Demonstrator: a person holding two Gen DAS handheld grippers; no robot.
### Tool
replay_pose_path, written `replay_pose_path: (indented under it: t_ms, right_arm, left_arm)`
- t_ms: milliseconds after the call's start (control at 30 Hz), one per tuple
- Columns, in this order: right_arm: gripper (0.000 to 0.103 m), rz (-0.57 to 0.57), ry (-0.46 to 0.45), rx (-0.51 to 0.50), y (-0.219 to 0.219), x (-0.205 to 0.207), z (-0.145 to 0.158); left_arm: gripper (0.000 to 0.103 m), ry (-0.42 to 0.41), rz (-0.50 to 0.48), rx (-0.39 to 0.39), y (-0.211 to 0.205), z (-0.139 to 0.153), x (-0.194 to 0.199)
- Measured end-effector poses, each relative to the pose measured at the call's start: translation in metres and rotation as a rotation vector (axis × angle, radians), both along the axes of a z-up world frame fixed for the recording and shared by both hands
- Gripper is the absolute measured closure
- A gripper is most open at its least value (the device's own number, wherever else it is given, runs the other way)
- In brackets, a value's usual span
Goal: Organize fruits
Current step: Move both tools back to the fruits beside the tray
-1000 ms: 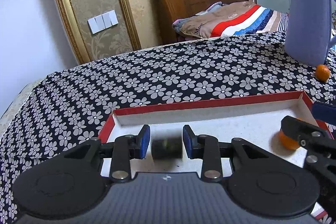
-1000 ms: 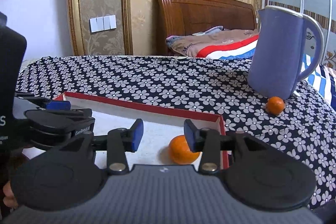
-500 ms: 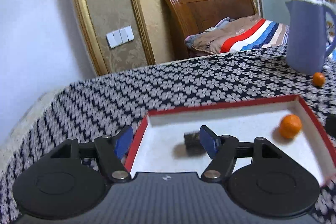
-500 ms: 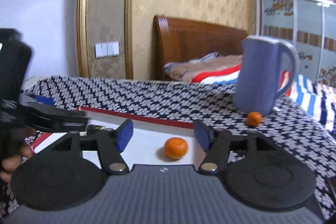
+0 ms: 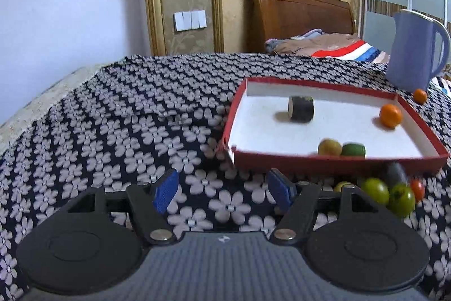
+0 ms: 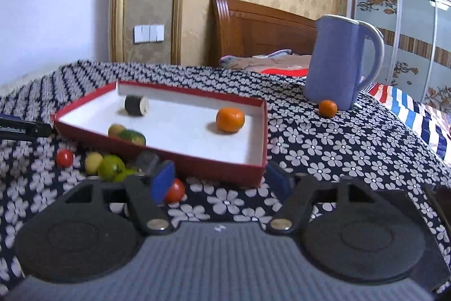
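A red-rimmed white tray (image 5: pixel 310 157) (image 6: pixel 197 160) lies on the flowered cloth. In it are a dark cylinder piece (image 5: pixel 301 109) (image 6: pixel 136 105), an orange (image 5: pixel 390 115) (image 6: pixel 230 120), a yellow-brown fruit (image 5: pixel 329 147) (image 6: pixel 116 129) and a green fruit (image 5: pixel 353 150) (image 6: pixel 132 136). Green fruits (image 5: pixel 375 190) (image 6: pixel 110 167) and red tomatoes (image 6: pixel 174 190) (image 6: pixel 64 158) lie on the cloth before the tray. My left gripper (image 5: pixel 222 189) is open and empty, left of the tray. My right gripper (image 6: pixel 217 182) is open and empty, before the tray's near wall.
A blue jug (image 5: pixel 414 52) (image 6: pixel 338 61) stands behind the tray, with a small orange (image 5: pixel 420 96) (image 6: pixel 327 108) at its foot. A bed with a striped blanket (image 5: pixel 338 48) lies beyond the table. The left gripper's tip (image 6: pixel 25 127) shows at the right wrist view's left edge.
Both grippers have pulled back and up from the tray and opened wider. The left gripper let go of the dark cylinder, which now lies in the tray.
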State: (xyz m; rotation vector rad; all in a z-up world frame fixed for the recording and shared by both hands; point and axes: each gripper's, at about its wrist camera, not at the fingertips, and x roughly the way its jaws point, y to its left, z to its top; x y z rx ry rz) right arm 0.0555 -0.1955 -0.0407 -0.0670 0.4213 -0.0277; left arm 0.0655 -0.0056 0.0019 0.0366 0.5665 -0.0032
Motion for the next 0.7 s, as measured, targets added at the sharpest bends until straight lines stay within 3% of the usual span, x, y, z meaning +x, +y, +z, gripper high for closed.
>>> replay_pose_path:
  t_ms: [167, 233, 400, 700]
  right_arm:
    - [0.051, 0.071, 0.053, -0.046, 0.010, 0.005, -0.008]
    - [0.061, 0.089, 0.077, -0.058, 0.015, 0.010, -0.011]
    - [0.061, 0.132, 0.116, -0.086, 0.027, 0.023, -0.014]
    - [0.062, 0.181, 0.199, -0.039, 0.029, 0.049, -0.024]
  left_arm:
    - [0.033, -0.002, -0.045, 0.001, -0.004, -0.008, -0.005]
    - [0.033, 0.008, -0.050, 0.004, -0.006, -0.013, -0.005]
    - [0.033, 0.014, -0.041, -0.005, -0.005, -0.015, -0.005]
    - [0.033, 0.007, -0.062, -0.004, -0.007, -0.012, -0.009]
